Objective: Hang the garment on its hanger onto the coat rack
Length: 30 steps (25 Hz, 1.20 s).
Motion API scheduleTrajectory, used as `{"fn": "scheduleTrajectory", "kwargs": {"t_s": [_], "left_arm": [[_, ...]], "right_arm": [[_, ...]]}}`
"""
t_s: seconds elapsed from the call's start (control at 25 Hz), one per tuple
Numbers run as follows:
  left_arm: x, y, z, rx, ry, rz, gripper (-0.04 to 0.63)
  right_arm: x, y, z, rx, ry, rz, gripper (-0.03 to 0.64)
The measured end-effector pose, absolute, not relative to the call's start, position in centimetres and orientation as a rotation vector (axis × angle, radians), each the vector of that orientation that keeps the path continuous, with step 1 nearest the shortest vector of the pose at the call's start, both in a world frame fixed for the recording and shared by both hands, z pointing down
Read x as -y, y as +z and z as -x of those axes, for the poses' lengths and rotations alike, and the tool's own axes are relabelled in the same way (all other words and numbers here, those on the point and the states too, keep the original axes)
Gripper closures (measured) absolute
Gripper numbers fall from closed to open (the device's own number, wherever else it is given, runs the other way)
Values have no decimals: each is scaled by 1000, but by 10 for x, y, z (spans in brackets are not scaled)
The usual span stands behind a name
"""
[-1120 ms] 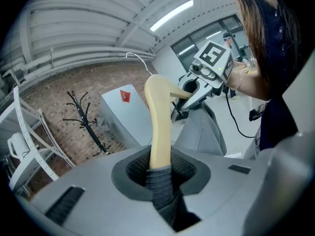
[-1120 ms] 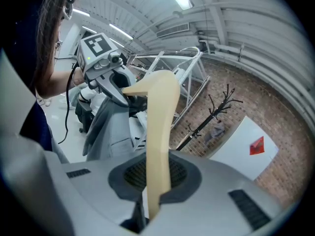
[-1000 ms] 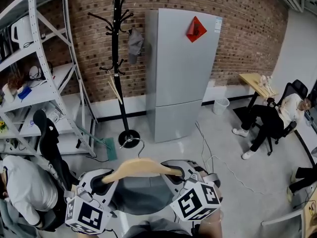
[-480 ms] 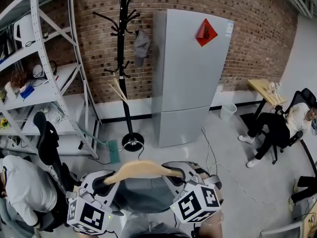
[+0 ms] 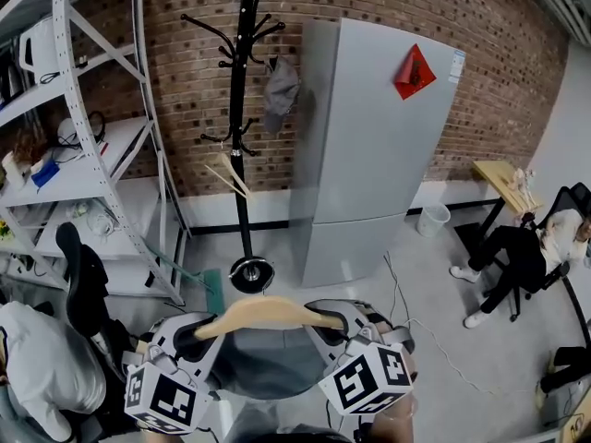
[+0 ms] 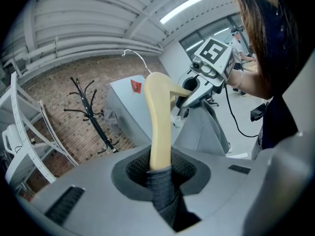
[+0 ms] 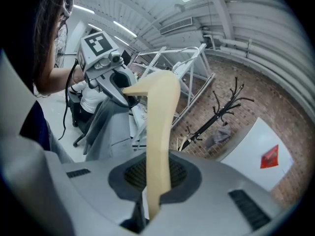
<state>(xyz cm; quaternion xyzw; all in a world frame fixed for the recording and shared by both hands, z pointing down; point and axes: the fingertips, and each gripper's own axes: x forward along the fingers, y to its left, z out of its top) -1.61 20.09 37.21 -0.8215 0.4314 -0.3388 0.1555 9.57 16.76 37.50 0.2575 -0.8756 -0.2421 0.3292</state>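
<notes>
Garment (image 5: 263, 363), a soft grey cloth, drapes from a smooth, pale wooden hanger (image 5: 268, 310) with a curved bar and a thin wire hook (image 6: 138, 58). The left gripper (image 5: 191, 333) is pinched onto the hanger's cloth-covered end, and the right gripper (image 5: 334, 324) is pinched narrowly onto its bare wooden end. Both carry it in the air above a smooth, pale floor (image 5: 416, 284). It is well apart from the black metal coat rack (image 5: 242, 127), whose curved prongs rise against a red brick wall (image 5: 185, 72), just beside a grey fridge (image 5: 369, 155) and white metal shelving (image 5: 138, 109).
</notes>
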Motion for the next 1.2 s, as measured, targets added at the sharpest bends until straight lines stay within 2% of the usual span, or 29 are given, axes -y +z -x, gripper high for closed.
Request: {"fn": "scheduleTrajectory", "kwargs": {"t_s": [0.56, 1.2], "left_arm": [[-92, 365, 99, -1210, -944, 2340, 529], [-4, 381, 141, -1191, -931, 2363, 529]], "right_arm": [[-62, 369, -14, 2264, -648, -712, 581], [23, 382, 27, 2239, -626, -725, 581]]}}
